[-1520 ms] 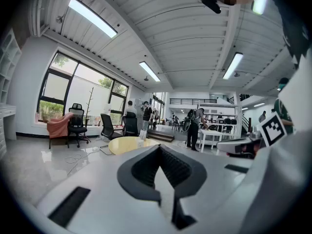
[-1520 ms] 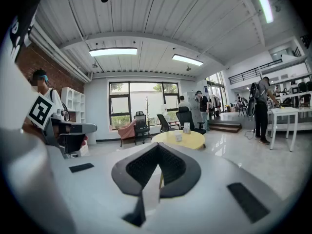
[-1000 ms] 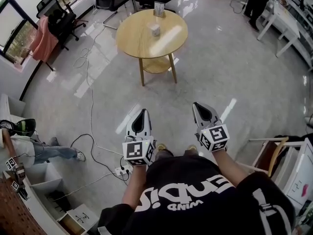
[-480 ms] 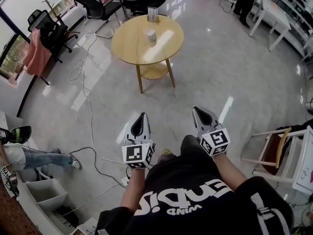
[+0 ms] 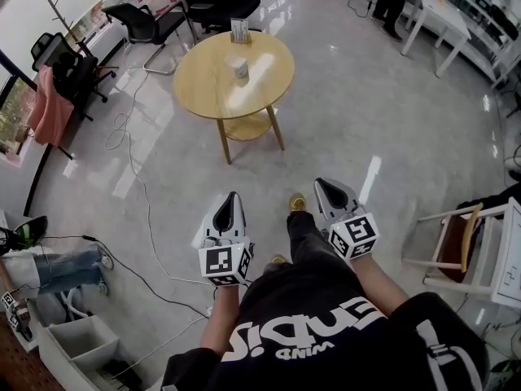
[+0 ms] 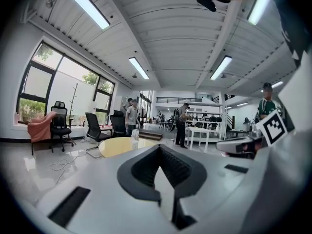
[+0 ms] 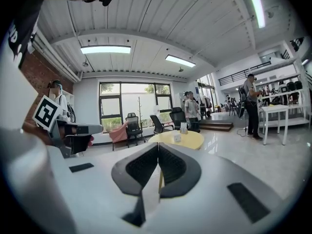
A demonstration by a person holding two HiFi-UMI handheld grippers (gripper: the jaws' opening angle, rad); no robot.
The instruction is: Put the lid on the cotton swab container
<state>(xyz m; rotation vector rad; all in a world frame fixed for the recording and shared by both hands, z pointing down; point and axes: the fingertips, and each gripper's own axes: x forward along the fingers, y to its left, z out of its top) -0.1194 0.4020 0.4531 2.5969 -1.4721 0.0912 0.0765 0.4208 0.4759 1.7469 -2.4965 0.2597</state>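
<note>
In the head view the left gripper [image 5: 229,200] and right gripper [image 5: 324,189] were held out side by side over bare floor, well short of the round table [image 5: 203,80]. The container [image 5: 240,69] stood upright just beyond the table's middle, with a card [image 5: 239,29] at the far edge. The lid was too small to make out from there.

In the left gripper view the left gripper [image 6: 160,148] had its pads pressed together on nothing. Only the near part of the table [image 6: 114,146] showed past it.

The right gripper view showed the right gripper [image 7: 158,156] likewise closed and empty. It alone gave the container [image 7: 177,137] in profile on the table [image 7: 187,141], in front of the card [image 7: 184,127].

The container looked small and probably light, stiff and smooth, so easy to tip. One gripper should steady its side while the other takes the lid by its rim.
</note>
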